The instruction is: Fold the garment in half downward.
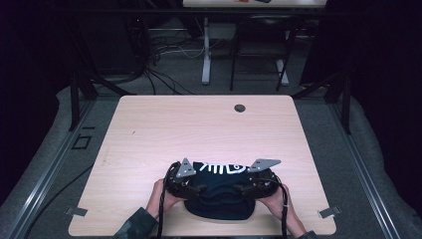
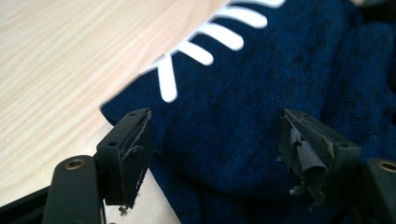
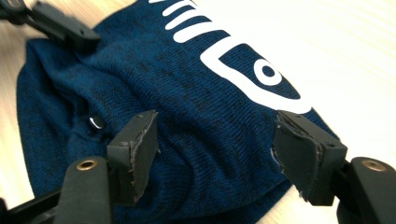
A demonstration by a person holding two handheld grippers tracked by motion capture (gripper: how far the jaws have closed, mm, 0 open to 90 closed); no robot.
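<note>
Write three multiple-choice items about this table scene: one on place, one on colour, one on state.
1. Where does the dark blue knitted garment lie on the light wooden table?
A near edge
B far edge
C left corner

2. What colour is the fish-skeleton print?
A red
B white
C yellow

3. How stands the left gripper?
A shut on the garment
B open over the garment
C shut on a cable

Key: 1 A, the garment sits between the person's hands; 2 B, the ribs and eye are white; 3 B, its pads stand apart without pinching fabric.
</note>
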